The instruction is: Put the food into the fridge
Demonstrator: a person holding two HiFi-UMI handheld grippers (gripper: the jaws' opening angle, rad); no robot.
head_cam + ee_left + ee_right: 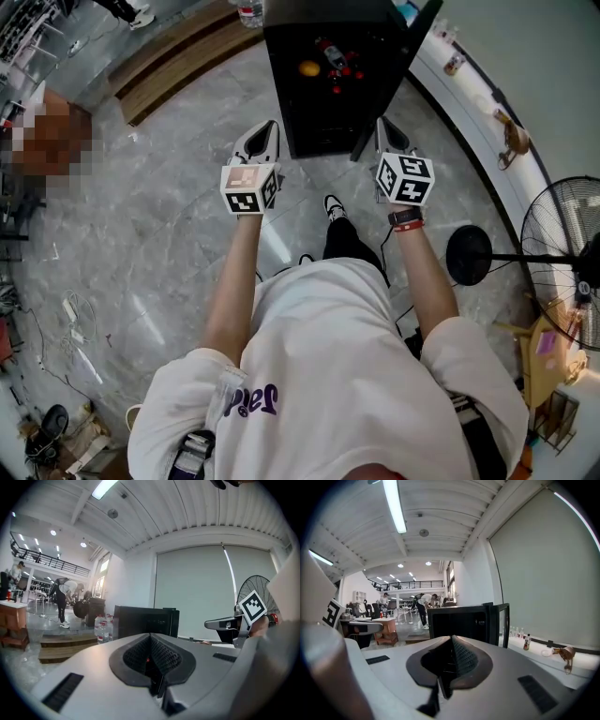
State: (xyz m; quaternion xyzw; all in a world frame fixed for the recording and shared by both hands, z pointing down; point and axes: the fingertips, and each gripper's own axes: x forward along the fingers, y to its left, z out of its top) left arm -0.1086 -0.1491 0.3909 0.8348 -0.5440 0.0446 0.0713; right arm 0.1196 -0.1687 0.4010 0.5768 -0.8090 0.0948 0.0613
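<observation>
Right gripper jaws pressed together, nothing held; left gripper likewise closed, empty. Both hover before fridge, not touching. Food sits inside. Door open: probably push near free edge, slowly, squarely.

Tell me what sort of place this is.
Probably a large open workshop or lab hall, not a home kitchen: a railed mezzanine, a long ceiling strip light, and a polished stone floor with a small black fridge standing open on it.
</observation>
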